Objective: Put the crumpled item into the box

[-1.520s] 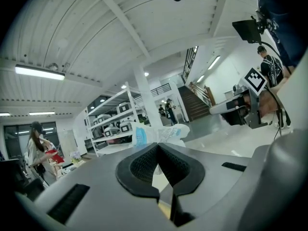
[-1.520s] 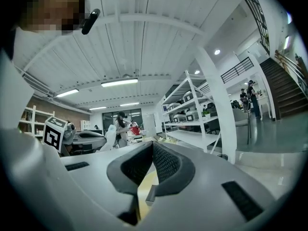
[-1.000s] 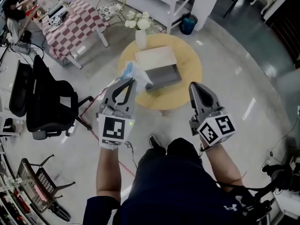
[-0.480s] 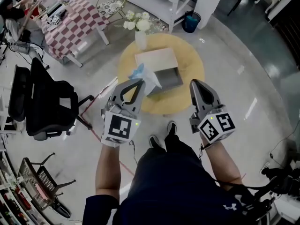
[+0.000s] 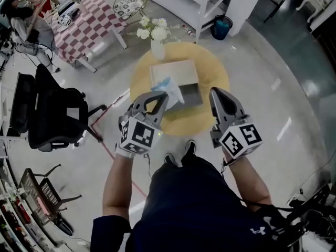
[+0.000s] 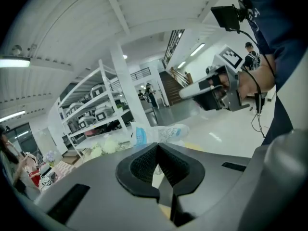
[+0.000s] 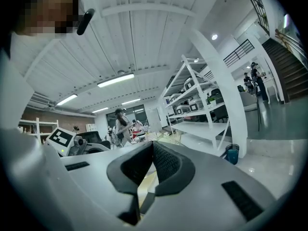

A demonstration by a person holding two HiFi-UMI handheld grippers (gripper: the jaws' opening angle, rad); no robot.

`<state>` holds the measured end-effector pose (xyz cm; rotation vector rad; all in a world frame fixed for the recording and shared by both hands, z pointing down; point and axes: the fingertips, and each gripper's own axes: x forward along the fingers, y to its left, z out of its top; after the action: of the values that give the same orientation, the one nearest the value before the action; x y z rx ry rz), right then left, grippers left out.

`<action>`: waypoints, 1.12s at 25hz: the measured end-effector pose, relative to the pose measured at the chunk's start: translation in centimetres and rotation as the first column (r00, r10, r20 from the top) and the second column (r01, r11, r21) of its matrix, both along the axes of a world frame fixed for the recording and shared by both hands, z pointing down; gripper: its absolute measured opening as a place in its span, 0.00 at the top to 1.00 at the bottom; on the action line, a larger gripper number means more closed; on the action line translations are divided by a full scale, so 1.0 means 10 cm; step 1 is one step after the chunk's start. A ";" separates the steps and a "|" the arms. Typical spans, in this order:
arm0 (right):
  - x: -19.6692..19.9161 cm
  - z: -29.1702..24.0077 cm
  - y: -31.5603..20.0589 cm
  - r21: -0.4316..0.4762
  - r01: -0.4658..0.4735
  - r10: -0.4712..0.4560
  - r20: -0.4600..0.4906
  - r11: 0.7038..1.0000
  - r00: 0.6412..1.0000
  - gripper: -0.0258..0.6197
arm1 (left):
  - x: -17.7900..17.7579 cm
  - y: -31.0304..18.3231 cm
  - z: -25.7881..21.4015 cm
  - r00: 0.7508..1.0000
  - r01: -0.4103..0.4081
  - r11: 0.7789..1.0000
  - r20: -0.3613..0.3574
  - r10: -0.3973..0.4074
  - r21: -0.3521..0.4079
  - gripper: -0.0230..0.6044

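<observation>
Hanging at the tips of the left claw [image 5: 159, 97], which is closed on it, the crumpled item [image 5: 168, 87], a blue-and-white wrapper, is in the air over the near edge of the box [image 5: 157, 70] and its pale flap [image 5: 176, 70]. To drop it well, I judge it should first go a little toward the grey opening [image 5: 192, 94] and come low. Only then should the jaws part, since a light wrapper may drift. It lies crosswise to the jaws. In the left gripper view its long axis runs side to side, blue end left, white end toward the right claw [image 5: 216, 94], whose jaws are together on nothing. The box sits on a round yellow worktop [image 5: 218, 70].
</observation>
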<state>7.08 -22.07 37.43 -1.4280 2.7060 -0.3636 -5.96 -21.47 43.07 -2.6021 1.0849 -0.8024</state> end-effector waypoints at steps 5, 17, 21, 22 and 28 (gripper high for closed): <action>0.04 0.04 -0.21 -0.016 0.039 -0.039 0.023 0.999 0.999 0.96 | 0.06 -0.16 0.35 0.999 0.004 0.996 0.054 0.001 -0.094 0.94; 0.13 0.40 -0.45 -0.109 -0.007 0.013 0.052 0.994 0.999 0.96 | -0.09 -0.51 1.21 0.992 0.004 0.959 0.121 0.032 -0.282 0.94; 0.16 0.53 -0.53 -0.138 -0.044 0.051 0.047 0.989 0.998 0.96 | -0.10 -0.60 1.45 0.987 -0.025 0.945 0.140 0.074 -0.325 0.94; 0.17 0.56 -0.53 -0.145 -0.050 0.057 0.046 0.988 0.997 0.96 | -0.10 -0.61 1.51 0.986 -0.030 0.942 0.144 0.082 -0.335 0.94; 0.17 0.67 -0.50 -0.173 -0.076 0.085 0.045 0.982 0.995 0.96 | -0.14 -0.64 1.83 0.982 -0.035 0.920 0.159 0.105 -0.391 0.94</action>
<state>8.74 -27.11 44.11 -1.5408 2.6210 -0.6329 -7.33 -27.91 61.37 -2.7890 0.8469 -1.3216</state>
